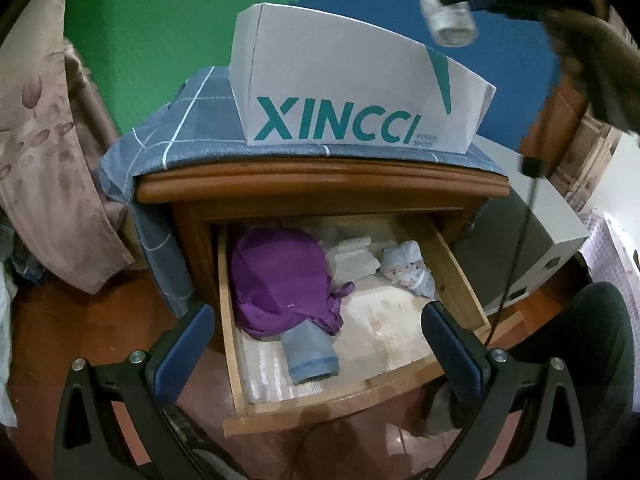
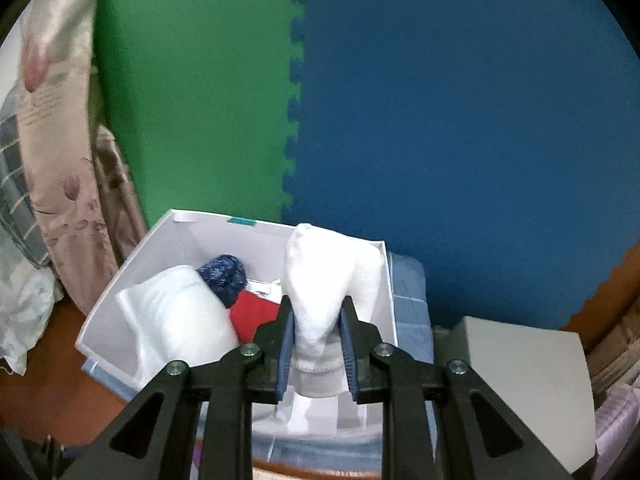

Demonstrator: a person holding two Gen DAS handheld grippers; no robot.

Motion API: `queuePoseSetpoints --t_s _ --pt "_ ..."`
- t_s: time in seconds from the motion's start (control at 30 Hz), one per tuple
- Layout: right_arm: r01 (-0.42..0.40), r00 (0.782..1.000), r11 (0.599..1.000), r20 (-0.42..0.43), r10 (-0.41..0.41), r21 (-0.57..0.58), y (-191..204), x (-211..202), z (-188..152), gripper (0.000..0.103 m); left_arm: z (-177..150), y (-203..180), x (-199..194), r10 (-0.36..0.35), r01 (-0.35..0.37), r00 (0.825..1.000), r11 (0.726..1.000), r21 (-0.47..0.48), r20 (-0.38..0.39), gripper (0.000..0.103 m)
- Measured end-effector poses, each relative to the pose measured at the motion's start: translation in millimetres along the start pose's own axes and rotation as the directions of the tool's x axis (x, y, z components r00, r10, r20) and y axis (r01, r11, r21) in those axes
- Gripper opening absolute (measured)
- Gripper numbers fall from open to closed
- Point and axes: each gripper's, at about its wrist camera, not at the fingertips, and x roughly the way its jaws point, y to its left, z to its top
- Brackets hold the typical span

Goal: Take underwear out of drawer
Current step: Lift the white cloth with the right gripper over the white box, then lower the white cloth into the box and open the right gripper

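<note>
Your rolled white underwear (image 2: 320, 320) sits pinched between the right gripper (image 2: 318, 344) pads above the open white box (image 2: 180, 232), apparently where it belongs. Your left gripper (image 1: 316, 332) hangs wide and empty over the open drawer (image 1: 352, 400), where more rolled garments (image 1: 310, 360) wait.

Green and blue foam mats (image 2: 440, 120) (interlocked)

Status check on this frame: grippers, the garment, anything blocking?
Right gripper shut on white rolled garment, above white box. Left gripper open, empty, over open drawer. Nothing blocking.
</note>
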Motion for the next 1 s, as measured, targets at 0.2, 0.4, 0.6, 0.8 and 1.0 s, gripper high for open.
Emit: queuePoseSetpoints --t_s 0.2,0.4,0.6,0.8,1.0 --pt "-0.003 0.993 0.999 -0.115 -0.001 -0.033 2.1 61.9 16.2 0.021 0.8 -5.8 -4.1 -0.033 0.033 0.999 0.999 0.008 0.004 0.102" --pt "-0.005 0.980 1.000 -0.199 0.001 -0.022 -4.4 108.6 20.8 0.022 -2.0 -16.3 -2.9 -0.042 0.043 0.999 0.998 0.050 -0.002 0.102" --pt "0.019 0.960 0.999 -0.279 -0.028 -0.033 -11.7 145.2 19.9 0.022 -3.0 -17.1 1.6 -0.057 0.058 0.998 0.997 0.044 -0.023 0.102" --pt "0.013 0.948 0.999 -0.318 -0.024 -0.038 -16.8 162.7 18.6 0.022 -4.3 -16.8 4.7 -0.068 0.069 0.997 0.997 0.031 -0.041 0.102" --pt "0.015 0.936 0.998 -0.350 -0.032 -0.053 -17.2 170.8 17.5 0.022 -5.0 -17.7 7.4 -0.071 0.073 0.996 0.997 0.024 -0.052 0.102"
